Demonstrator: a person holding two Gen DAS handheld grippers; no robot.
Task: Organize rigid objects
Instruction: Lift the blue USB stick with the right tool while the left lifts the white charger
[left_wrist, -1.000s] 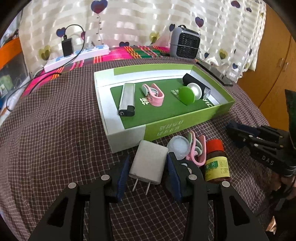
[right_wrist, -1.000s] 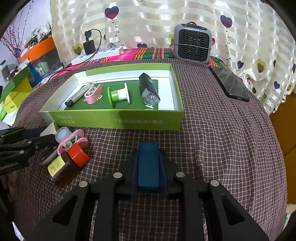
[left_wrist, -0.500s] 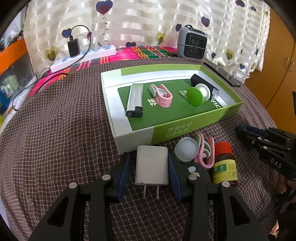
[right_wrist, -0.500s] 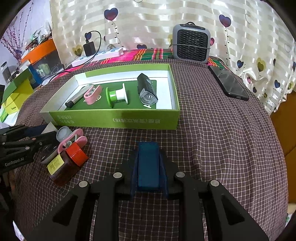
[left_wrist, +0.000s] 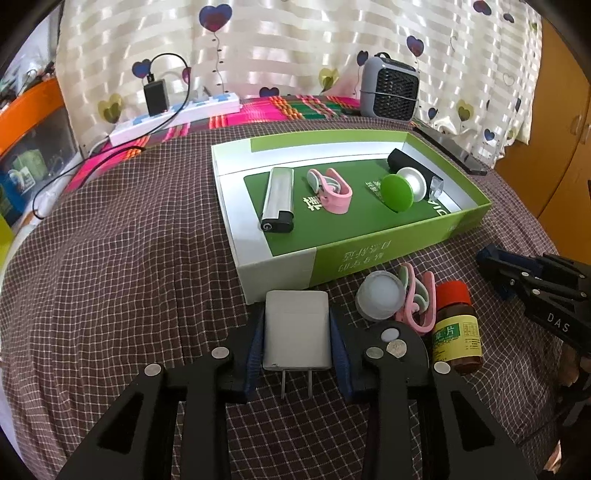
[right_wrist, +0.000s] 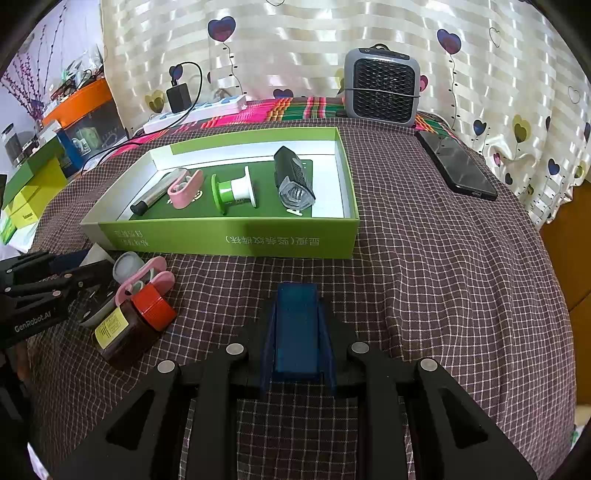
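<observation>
Green box on the checked cloth, open, already holding a lighter, a pink clip, a green spool and a black lamp. Just near its left front corner, white charger, prongs toward the camera. Left gripper just closing, blue pads now against both flanks of the charger. Better to press on the flat sides, lift straight, clear the wall before going far. Right gripper shut, empty, well apart on the right.

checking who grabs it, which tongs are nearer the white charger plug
Left. The left tongs have just closed on the white charger plug; the right tongs sit shut and empty, off to its right.
</observation>
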